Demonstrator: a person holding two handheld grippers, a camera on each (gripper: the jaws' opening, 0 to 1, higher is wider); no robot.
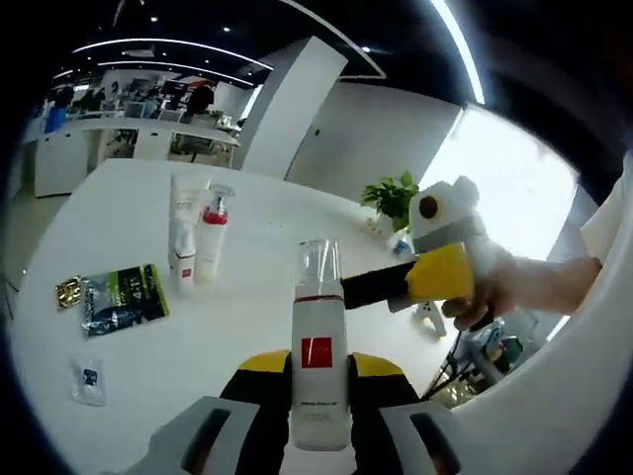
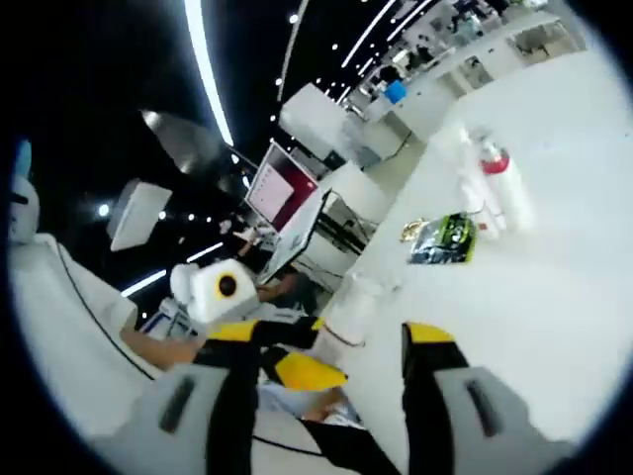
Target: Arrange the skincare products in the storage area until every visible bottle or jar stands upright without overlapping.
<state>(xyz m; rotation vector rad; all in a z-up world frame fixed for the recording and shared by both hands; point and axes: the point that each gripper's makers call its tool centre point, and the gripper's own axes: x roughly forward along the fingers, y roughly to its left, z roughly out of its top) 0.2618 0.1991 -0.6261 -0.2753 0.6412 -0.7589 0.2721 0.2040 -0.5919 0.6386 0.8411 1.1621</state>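
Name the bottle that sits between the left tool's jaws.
The clear-capped white bottle with the red square label, held upright; the tube and pump bottle stand farther back.

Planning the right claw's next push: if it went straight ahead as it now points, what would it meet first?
Probably the clear-capped white bottle standing just ahead between its jaws, already held by the left claw; depth is unclear.

The worktop [image 1: 247,327] looks smooth, matt white. The bottle [image 1: 319,366] in the left tongs [image 1: 319,381] seems white plastic with a clear cap (faintly glossy). The green packet [image 1: 124,299] shines like foil or plastic film.
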